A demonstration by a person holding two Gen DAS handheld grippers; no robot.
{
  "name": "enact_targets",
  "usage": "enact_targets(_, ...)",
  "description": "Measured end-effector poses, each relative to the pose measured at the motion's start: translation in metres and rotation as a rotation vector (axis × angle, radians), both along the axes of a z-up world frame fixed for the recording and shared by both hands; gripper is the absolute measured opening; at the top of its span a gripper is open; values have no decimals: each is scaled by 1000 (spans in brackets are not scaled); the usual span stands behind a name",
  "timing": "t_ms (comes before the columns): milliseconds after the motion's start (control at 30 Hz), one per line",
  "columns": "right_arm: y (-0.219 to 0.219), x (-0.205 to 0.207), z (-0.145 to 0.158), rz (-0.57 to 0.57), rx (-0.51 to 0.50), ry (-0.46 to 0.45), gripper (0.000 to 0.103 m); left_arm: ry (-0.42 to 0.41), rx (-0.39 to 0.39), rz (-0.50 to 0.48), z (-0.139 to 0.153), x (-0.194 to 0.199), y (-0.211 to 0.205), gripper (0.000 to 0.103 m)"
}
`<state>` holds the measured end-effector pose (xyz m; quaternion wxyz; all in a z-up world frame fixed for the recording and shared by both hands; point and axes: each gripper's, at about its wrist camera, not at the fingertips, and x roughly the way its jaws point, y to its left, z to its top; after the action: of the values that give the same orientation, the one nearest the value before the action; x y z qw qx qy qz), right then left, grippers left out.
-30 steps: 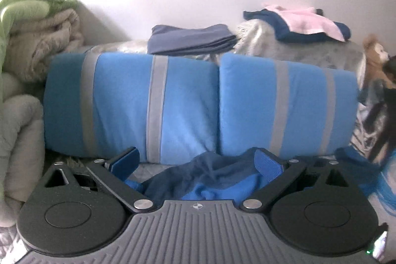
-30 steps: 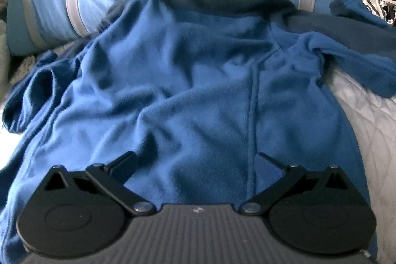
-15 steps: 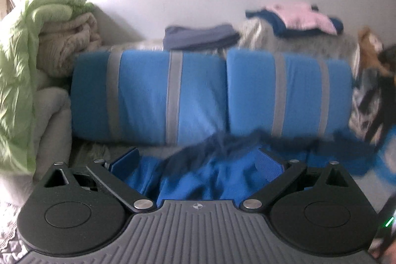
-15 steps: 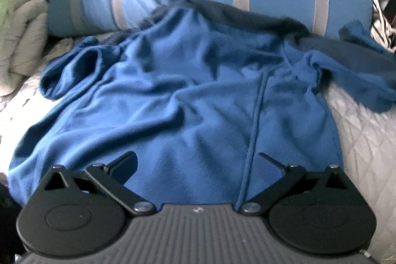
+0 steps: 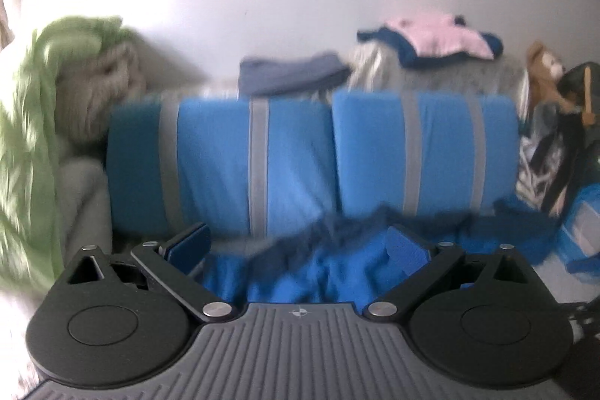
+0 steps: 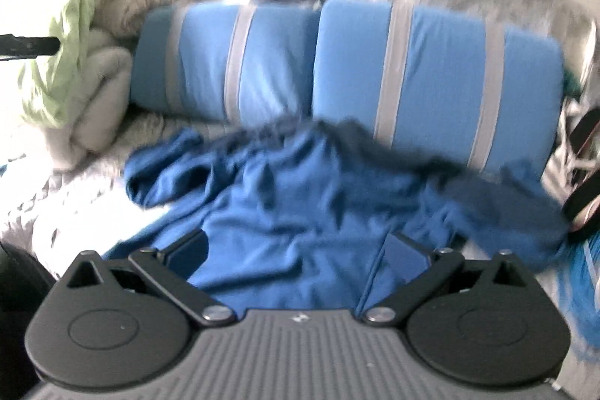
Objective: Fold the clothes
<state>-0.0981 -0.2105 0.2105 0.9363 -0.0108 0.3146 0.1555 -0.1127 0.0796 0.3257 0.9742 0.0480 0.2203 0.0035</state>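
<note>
Change: pulling both cameras back and up from the blue fleece garment (image 6: 300, 212), so that more of the bed and wall is showing than a second ago; both views blurring with motion.
Left claw (image 5: 296, 242): hovering with fingers spread apart, gripping nothing, looking across the top edge of the fleece toward the striped blue pillows (image 5: 330, 156).
Right claw (image 6: 296, 246): likewise standing apart and empty, hanging above the lower body of the fleece; whether touching the cloth, cannot tell.
Garment position: lying spread on the pale quilted bed (image 6: 75, 197) directly in front of the pillows, dark collar edge resting against their base, one sleeve bunching to the left of the pillows' near corner, the other trailing off below their right end.
Garment state: remaining rumpled, creases running across the body, no fold made yet.
Behind the pillows: sitting on top, a folded grey-blue item (image 5: 292, 74) and a pink-and-navy item (image 5: 435, 38); to the left of the pillows, a green blanket (image 5: 33, 122) piling over beige bedding.
Meaning for the task: probably stepping back to take in the whole garment before choosing grip points; likely needing the sleeves drawn in first.
Risk: soft fleece sagging and slipping if pinched at only one layer.
</note>
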Motion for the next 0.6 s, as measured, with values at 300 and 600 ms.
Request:
enact_targets(300,-41,36,30,-137,-13,-87,102,12,-37,18,-6,82,45,102)
enact_targets(600,-51,86,-56,-199,45,54,102,137,147,107,-107,179,86,101)
